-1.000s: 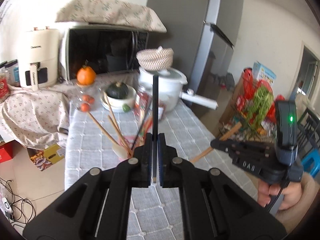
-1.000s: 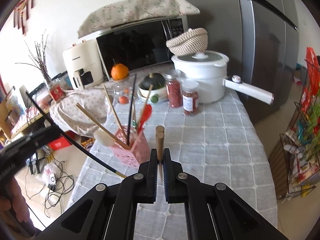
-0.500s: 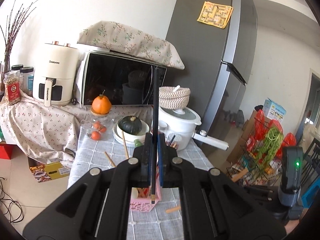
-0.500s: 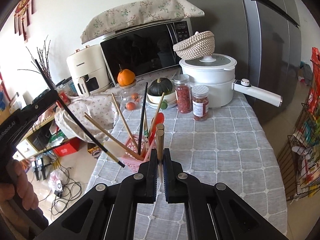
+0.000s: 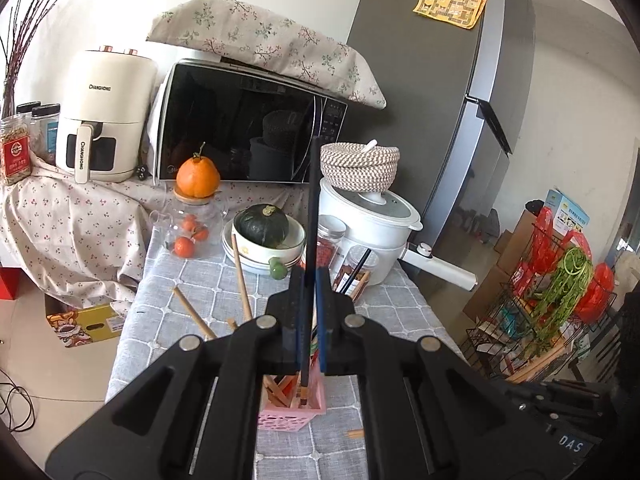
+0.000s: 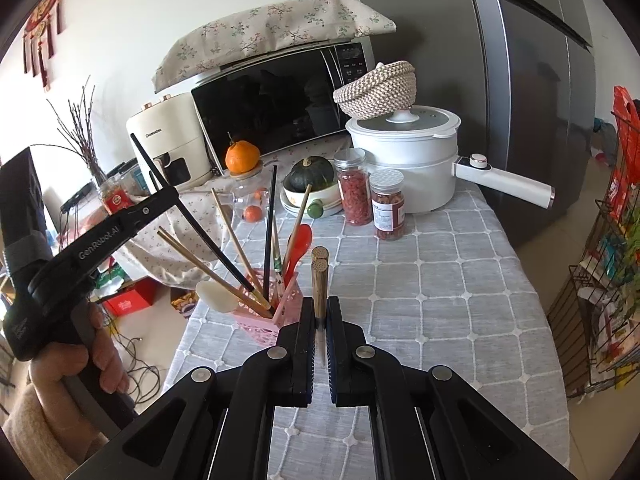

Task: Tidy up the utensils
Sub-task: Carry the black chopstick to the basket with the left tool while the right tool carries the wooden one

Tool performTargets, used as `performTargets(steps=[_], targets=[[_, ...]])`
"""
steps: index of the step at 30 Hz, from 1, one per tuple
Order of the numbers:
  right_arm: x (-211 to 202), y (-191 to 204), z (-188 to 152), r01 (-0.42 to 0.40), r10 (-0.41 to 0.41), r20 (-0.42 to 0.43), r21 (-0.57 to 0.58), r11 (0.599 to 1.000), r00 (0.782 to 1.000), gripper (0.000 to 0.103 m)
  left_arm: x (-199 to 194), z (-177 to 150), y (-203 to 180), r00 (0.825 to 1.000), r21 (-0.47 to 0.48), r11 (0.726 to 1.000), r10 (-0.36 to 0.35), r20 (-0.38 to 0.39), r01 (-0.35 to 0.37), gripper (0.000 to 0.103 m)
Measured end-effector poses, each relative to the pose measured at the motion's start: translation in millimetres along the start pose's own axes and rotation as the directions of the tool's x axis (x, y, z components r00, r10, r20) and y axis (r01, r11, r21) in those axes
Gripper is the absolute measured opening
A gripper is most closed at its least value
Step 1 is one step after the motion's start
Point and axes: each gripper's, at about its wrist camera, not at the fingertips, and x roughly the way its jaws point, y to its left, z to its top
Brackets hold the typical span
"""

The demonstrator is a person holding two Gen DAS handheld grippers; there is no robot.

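Note:
My left gripper (image 5: pixel 307 316) is shut on a black chopstick (image 5: pixel 311 216). Its lower tip reaches into the pink utensil holder (image 5: pixel 292 410) on the grey checked tablecloth. In the right wrist view the left gripper (image 6: pixel 166 196) holds that black chopstick (image 6: pixel 200 228) slanted down into the pink holder (image 6: pixel 260 320), which holds several chopsticks, a red spoon (image 6: pixel 301 240) and a white spoon (image 6: pixel 216 296). My right gripper (image 6: pixel 320 320) is shut on a pair of wooden chopsticks (image 6: pixel 319 280), just right of the holder.
Behind the holder stand two spice jars (image 6: pixel 354 192), a bowl with a green squash (image 6: pixel 308 184), a white cooker pot (image 6: pixel 404 156), a glass jar with an orange (image 5: pixel 196 208) and a microwave (image 5: pixel 248 124). A wire rack (image 5: pixel 536 320) stands right of the table.
My left gripper has lowered the black chopstick so that its tip now sits inside the pink holder. My right gripper has risen slightly and still holds the wooden chopsticks.

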Motion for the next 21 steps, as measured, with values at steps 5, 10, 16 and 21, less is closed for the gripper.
performTargets(steps=[5,10,16,21], targets=[[-3.3,-2.9,-0.2,-0.009,0.009,0.005,0.012,1.0,1.0,0.005,11.4,-6.4,-2.6,0.999,0.015,1.0,0.017,-0.045,-0.017,0.007],[-11.1,-2.3,4.1,-0.029,0.029,0.038,0.016,0.999,0.999,0.005,5.2,-3.3,-2.8,0.999,0.002,1.0,0.027,-0.028,-0.027,0.045],[-21.6,4.7,16.0,-0.077,0.074,0.097,0.029,0.997,0.992,0.005,-14.5,3.2,-5.1,0.999,0.022,0.999,0.039,-0.035,-0.038,0.052],[-22.6,16.2,30.3,-0.127,0.121,0.152,0.031,0.991,0.981,0.005,-35.6,1.3,3.1,0.992,0.051,0.994,0.099,-0.077,-0.095,0.065]])
